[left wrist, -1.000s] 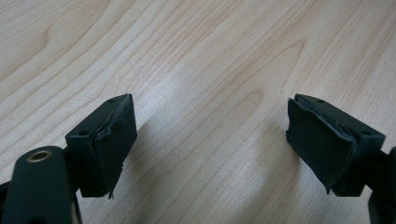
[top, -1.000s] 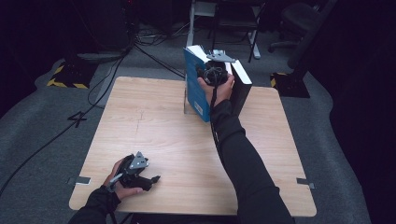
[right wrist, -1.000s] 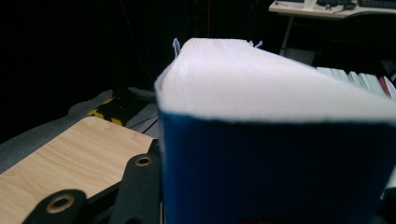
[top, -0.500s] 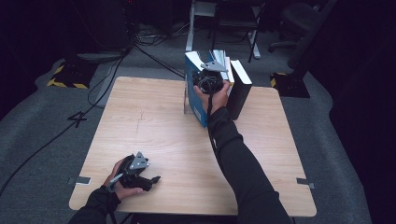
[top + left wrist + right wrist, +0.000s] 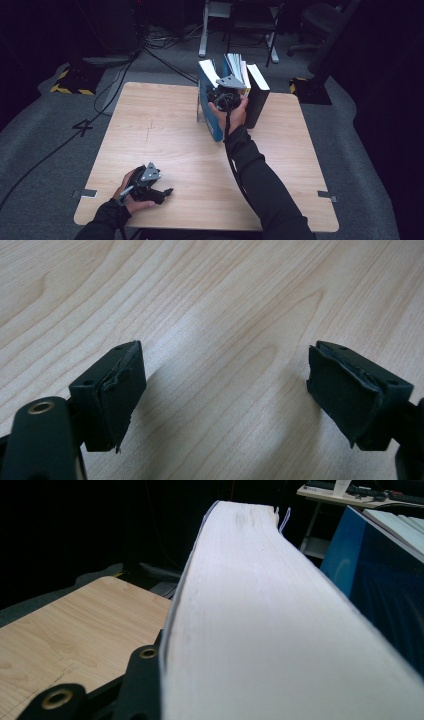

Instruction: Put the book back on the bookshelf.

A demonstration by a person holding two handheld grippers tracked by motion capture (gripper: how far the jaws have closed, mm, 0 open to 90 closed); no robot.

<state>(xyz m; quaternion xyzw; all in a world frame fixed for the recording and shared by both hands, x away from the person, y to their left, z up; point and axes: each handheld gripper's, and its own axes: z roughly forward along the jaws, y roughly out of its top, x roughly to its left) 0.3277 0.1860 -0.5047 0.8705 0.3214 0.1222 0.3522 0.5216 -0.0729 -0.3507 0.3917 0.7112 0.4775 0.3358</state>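
My right gripper (image 5: 226,95) is at the row of upright books at the table's far edge, its jaws around a thick block of white pages (image 5: 280,630); they have just been easing apart a little, the block between them; the blue book (image 5: 212,117) stands just beside it, the black book (image 5: 257,97) on its other side; my left gripper (image 5: 225,395) rests wide apart, nothing between its pads, on the wooden table (image 5: 225,300), well apart from the books.

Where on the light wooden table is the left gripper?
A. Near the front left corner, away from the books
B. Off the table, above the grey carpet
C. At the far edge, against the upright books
A: in the high view the left gripper lies near the light wooden table's front left corner, jaws empty, well apart from the upright books.
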